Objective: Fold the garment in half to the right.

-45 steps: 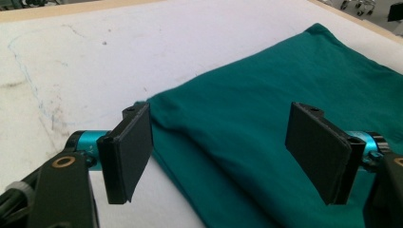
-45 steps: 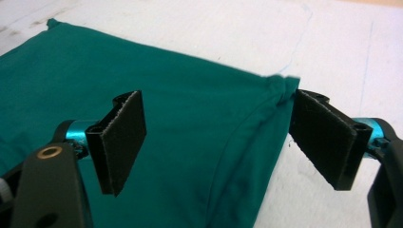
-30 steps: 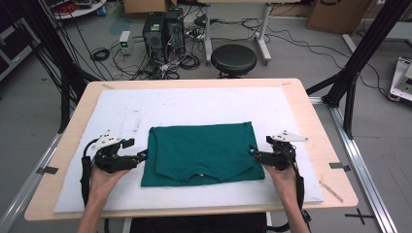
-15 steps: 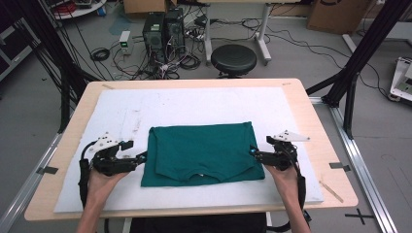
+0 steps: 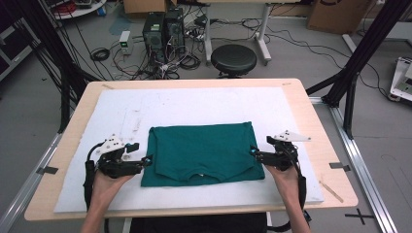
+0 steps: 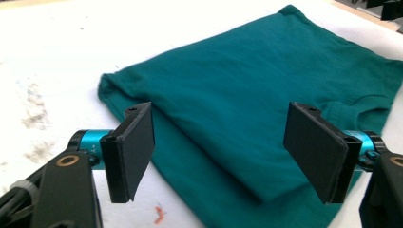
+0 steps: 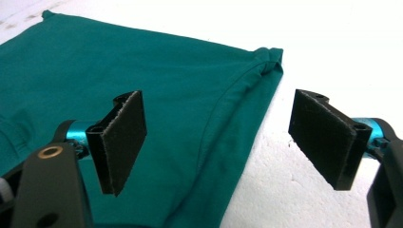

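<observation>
A folded teal T-shirt (image 5: 203, 153) lies flat on the white mat (image 5: 204, 104) covering the tabletop (image 5: 318, 131), its collar toward the person; no print or label on it can be read. The left gripper (image 5: 145, 160) sits at the shirt's left edge, jaws spread wide over the fold, grasping nothing. The right gripper (image 5: 253, 152) mirrors it at the right edge, jaws likewise released. Both forearms reach in low, hands level.

A lab; computer towers (image 5: 163, 30) and tangled cables (image 5: 182, 60) on the floor; black frame struts (image 5: 362, 53).
</observation>
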Tool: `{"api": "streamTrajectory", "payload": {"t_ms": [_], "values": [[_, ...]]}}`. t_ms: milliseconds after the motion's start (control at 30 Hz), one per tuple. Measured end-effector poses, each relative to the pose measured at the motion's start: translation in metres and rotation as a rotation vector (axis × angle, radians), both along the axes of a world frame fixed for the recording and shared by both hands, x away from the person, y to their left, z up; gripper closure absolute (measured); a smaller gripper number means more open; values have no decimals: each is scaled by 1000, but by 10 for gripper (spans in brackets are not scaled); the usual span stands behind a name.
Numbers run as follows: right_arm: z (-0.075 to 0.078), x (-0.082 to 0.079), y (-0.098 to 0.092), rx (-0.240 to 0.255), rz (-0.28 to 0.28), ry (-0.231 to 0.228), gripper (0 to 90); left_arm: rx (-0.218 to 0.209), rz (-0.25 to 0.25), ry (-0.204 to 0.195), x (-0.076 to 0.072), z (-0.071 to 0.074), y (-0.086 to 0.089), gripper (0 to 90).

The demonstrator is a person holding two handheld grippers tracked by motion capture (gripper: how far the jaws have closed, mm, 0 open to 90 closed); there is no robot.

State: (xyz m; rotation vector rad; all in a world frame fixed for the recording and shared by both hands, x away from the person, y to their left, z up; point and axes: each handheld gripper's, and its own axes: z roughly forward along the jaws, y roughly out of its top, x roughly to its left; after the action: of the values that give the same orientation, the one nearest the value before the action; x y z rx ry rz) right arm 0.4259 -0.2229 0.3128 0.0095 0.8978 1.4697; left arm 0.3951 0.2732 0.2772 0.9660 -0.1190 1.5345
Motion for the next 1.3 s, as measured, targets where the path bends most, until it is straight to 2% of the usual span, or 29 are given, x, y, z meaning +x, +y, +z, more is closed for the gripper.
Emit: {"api": "streamTrajectory", "payload": {"t_ms": [67,133,200,333,467,567,733,800,933,1000,1300], "values": [[0,0,1,-2,2,2,205,-9,15,-2,1,-1,-3,259],[0,-1,3,-7,0,0,205,-35,45,-10,3,-3,-6,259],[0,-1,4,-11,-3,-1,205,-87,76,-21,7,-4,-11,269],[1,1,9,-25,-7,11,205,-129,91,2,15,-5,-18,272],[0,3,11,-33,-20,13,205,-176,85,31,22,-7,-23,266],[0,2,10,-32,-14,12,205,-203,128,42,27,-10,-29,257],[0,0,9,-32,-12,7,205,-194,153,105,38,-12,-37,238],[0,1,10,-30,-12,12,205,-193,174,119,41,-13,-40,229],[0,1,12,-35,-20,13,205,-216,193,118,43,-14,-42,221],[0,2,13,-41,-18,16,205,-214,200,137,44,-14,-43,224],[-2,-2,16,-52,-17,14,205,-209,201,137,45,-15,-43,252]]}}
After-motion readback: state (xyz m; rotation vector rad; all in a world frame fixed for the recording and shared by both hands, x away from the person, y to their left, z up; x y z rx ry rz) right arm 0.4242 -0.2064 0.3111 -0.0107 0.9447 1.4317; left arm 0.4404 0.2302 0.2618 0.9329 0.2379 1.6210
